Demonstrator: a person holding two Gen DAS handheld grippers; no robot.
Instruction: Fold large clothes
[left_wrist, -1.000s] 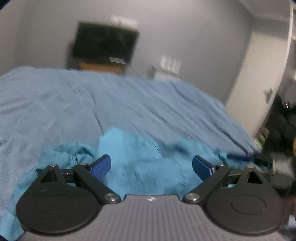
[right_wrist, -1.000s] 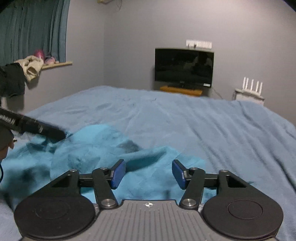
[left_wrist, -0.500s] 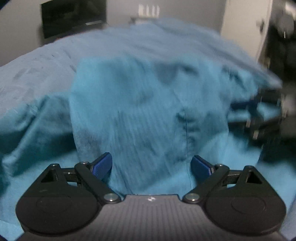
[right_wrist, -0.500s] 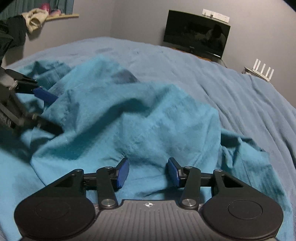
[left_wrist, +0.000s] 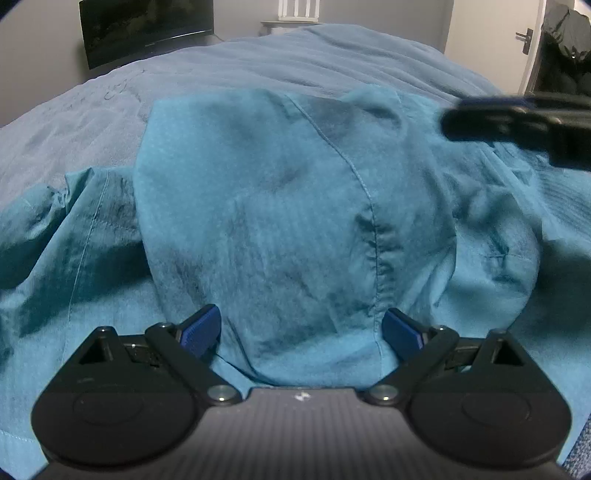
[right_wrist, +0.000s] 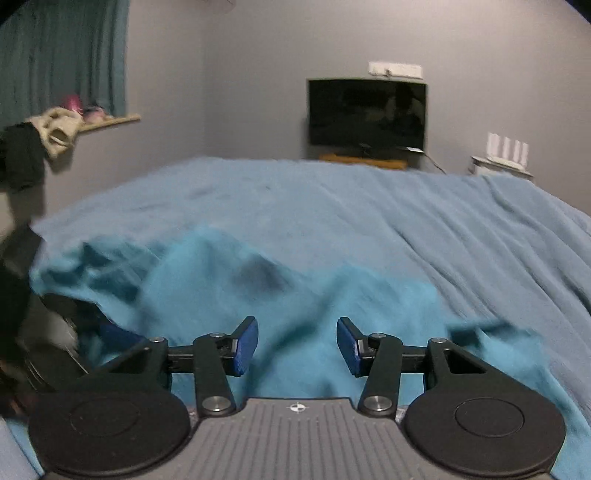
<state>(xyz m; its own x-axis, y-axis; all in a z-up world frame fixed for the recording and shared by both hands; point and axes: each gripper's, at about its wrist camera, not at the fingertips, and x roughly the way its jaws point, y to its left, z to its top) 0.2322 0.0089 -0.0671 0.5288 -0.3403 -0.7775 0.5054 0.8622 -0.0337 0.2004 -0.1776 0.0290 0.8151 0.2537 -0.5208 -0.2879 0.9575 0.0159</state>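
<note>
At the bottom of the left wrist view, the left claw (left_wrist: 302, 328) is seen with its blue pads (left_wrist: 201, 326) spread wide; a raised fold of the teal garment (left_wrist: 280, 206) stands between them, but whether the pads touch the cloth cannot be told, and nothing is seen to be gripped. At the bottom of the right wrist view, the right claw (right_wrist: 297, 345) is seen partly open, its pads (right_wrist: 245, 345) apart, with blurred teal cloth lying beyond the gap and nothing clamped.

The garment is spread in crumpled folds over the near part of the bed (left_wrist: 258, 62). A stitched seam (left_wrist: 364, 184) is seen running down the raised fold from upper centre to lower right in the left view. In the right view the garment (right_wrist: 229, 280) fills the lower middle of the frame, smeared by motion. The right claw appears in the left view as a dark blurred bar (left_wrist: 513, 120) at the upper right, above the cloth. Part of the left claw (right_wrist: 92, 332) is glimpsed at the lower left of the right view, partly covered by cloth.

Beyond the garment, the blue bedspread (right_wrist: 369, 206) is stretched toward the far wall. A dark television (right_wrist: 367, 112) is mounted there above a wooden shelf (right_wrist: 364, 160), with a white router (right_wrist: 506, 149) to the right. A curtain (right_wrist: 62, 55) and hanging clothes (right_wrist: 37, 144) are seen at the upper left.
</note>
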